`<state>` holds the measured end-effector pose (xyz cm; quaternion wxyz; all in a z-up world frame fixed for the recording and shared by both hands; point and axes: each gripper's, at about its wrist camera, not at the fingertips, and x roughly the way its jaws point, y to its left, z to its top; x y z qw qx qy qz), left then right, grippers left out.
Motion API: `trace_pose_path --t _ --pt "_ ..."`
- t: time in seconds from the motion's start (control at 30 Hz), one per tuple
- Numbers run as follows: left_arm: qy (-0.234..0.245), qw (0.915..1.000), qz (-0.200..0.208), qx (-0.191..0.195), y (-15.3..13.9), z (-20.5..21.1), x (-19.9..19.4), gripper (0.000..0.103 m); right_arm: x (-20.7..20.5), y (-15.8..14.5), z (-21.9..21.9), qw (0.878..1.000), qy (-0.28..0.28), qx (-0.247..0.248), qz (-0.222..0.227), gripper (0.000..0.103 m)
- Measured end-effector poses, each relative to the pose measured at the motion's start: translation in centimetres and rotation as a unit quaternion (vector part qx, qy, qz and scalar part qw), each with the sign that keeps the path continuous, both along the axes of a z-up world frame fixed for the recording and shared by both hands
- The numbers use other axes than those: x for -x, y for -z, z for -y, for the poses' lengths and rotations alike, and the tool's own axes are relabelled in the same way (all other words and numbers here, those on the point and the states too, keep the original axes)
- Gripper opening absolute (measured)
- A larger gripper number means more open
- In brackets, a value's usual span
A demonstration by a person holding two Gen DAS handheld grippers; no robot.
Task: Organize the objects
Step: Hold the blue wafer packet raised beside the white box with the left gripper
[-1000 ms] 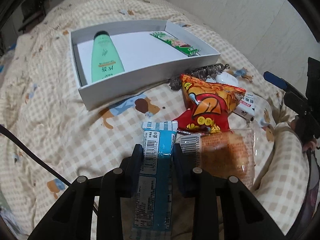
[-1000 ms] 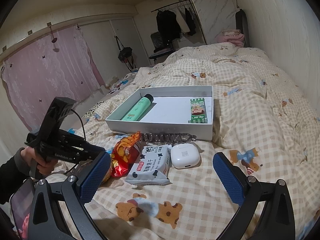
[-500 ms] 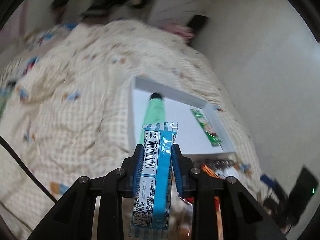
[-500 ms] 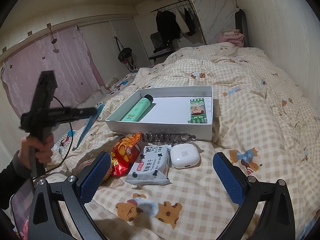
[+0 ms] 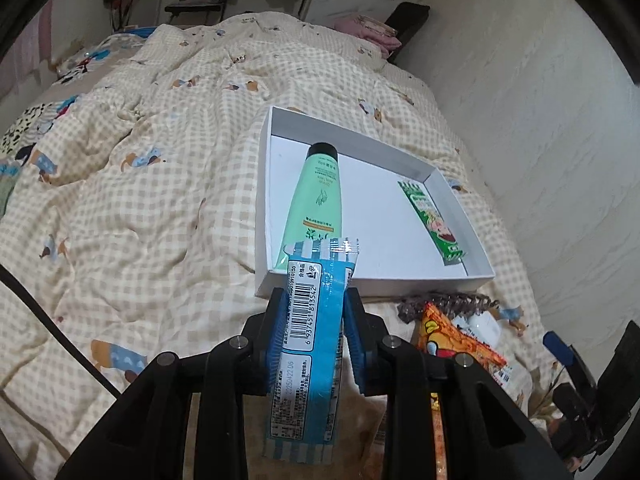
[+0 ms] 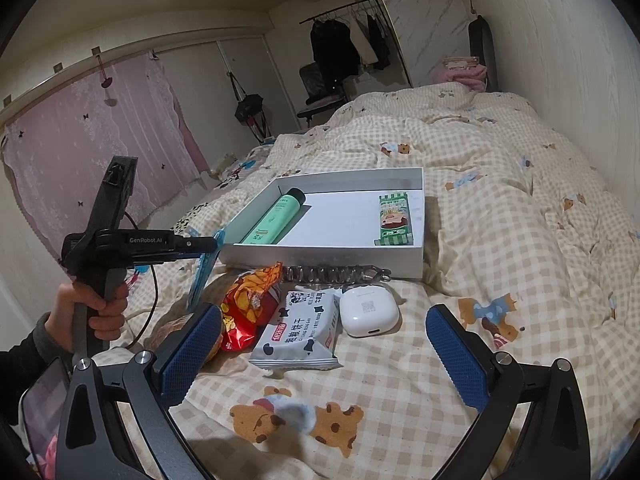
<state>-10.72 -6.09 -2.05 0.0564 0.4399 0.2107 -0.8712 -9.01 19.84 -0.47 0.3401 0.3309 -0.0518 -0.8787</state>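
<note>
My left gripper [image 5: 314, 300] grips a blue barcode snack packet [image 5: 308, 344] upright between its pads; the jaws are just starting to open with the packet still pinched. It hangs before the near left corner of the white box [image 5: 400, 286]. In the box lie a green tube [image 5: 318, 204] and a green snack bar [image 5: 432, 220]. The right wrist view shows the left gripper [image 6: 208, 246] held by a hand [image 6: 92, 312], the packet [image 6: 202, 276] dangling. My right gripper [image 6: 324, 352] stands open, holding nothing, near a grey biscuit packet [image 6: 300, 328], a white earbud case [image 6: 368, 310] and a red snack bag [image 6: 248, 304].
A dark chain-like hair clip [image 6: 336, 271] lies along the box's front wall [image 6: 320, 258]. Everything rests on a checked quilt [image 6: 500, 208] with a wall on the right. A phone [image 6: 44, 400] shows at the lower left, and a cable [image 5: 52, 328] trails from the left gripper.
The left gripper has lifted the blue packet off the pile, rolled, and swung toward the box's near left corner. The right gripper has stayed where it was.
</note>
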Motion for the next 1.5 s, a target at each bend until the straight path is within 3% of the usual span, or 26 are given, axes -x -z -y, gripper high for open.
trace_pose_path --t 0.13,0.53,0.57,0.63,0.67,0.8,1.03,1.17,1.33,1.5 --pt "0.008 0.9998 0.013 0.010 0.1 -0.5 0.2 0.041 0.0 0.0 0.0 1.000 0.000 0.001 0.001 0.103" --pt "0.029 0.9973 0.061 0.029 1.7 -1.7 1.1 0.048 0.0 0.0 0.0 1.000 0.000 0.000 0.000 0.103" --pt "0.032 0.9973 0.059 0.029 1.8 -1.7 1.1 0.048 0.0 0.0 0.0 1.000 0.000 0.000 0.000 0.103" --pt "0.035 0.9970 0.061 0.034 1.8 -1.8 1.0 0.032 0.1 -0.1 0.0 1.000 0.001 0.000 0.000 0.103" --pt "0.037 0.9971 0.057 0.033 1.7 -1.8 0.8 0.032 0.1 -0.1 0.0 1.000 0.001 0.000 0.000 0.103" --pt "0.047 0.9984 0.021 0.022 0.0 -1.9 -0.8 0.032 0.1 -0.1 0.0 1.000 0.001 0.001 0.000 0.103" --pt "0.065 0.9944 -0.071 0.043 -3.5 -2.6 -4.7 0.032 0.0 -0.2 -0.1 1.000 0.002 0.001 -0.003 0.103" --pt "0.070 0.9891 -0.121 0.047 -3.3 -2.9 -6.8 0.032 0.0 -0.2 -0.1 1.000 0.002 0.002 -0.004 0.103" --pt "0.046 0.9885 -0.139 0.037 -1.9 -2.8 -8.0 0.032 -0.4 -0.4 -0.1 1.000 0.005 0.001 -0.014 0.103" --pt "0.046 0.9843 -0.158 0.064 -2.0 -3.8 -8.9 0.032 -1.6 -0.8 -0.6 0.999 0.011 0.016 -0.043 0.103"
